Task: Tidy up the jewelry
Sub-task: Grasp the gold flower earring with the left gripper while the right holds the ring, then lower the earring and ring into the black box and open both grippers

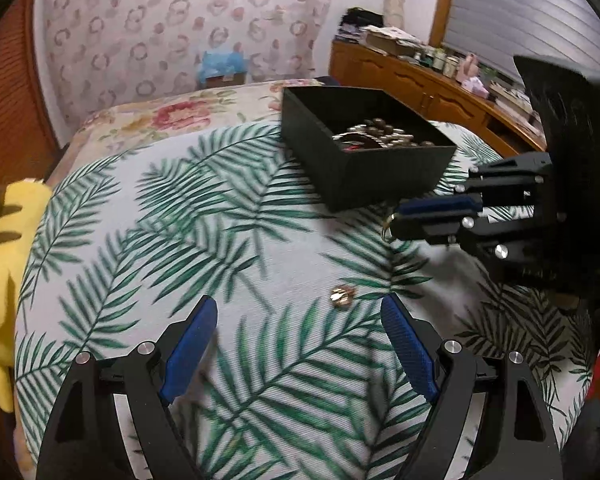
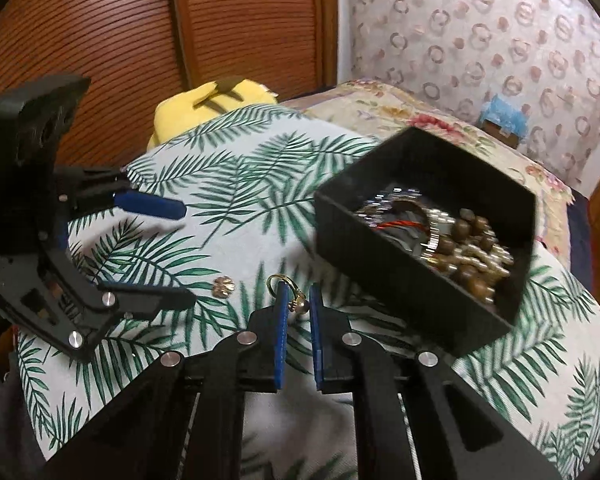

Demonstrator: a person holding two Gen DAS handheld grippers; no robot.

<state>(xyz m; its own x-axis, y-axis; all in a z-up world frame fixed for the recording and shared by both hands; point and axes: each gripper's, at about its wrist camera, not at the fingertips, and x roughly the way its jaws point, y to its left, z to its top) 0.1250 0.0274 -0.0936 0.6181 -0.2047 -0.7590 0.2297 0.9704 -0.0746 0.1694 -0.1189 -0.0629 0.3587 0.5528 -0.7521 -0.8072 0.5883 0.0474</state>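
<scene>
**A:** What can go wrong for you now?

**B:** Your right gripper (image 2: 298,300) holds the thin gold ring with a small bead (image 2: 290,294), but only by a small part. The blue fingers (image 2: 283,320) are narrow around it, and most of the hoop stands out past their tips. If you swing fast toward the black open box of beads and bracelets (image 2: 412,292), the ring can turn or slip out and fall on the palm-leaf printed cushion (image 2: 228,184), where the busy pattern hides it. Also the near wall of the box is just beside your fingers; I think you must lift above the rim first, or you push the box.

**A:** And the other piece?

**B:** The small gold flower-shaped earring (image 1: 342,295) lies on the cushion, on the near side of the box and well apart from it. Your left gripper (image 1: 300,334) is spread wide and holds nothing. The earring sits a little beyond its tips, closer to the right-hand finger (image 1: 408,354) than to the other. Centre it before you close; such a flat piece is easy to pinch together with the cloth.
</scene>
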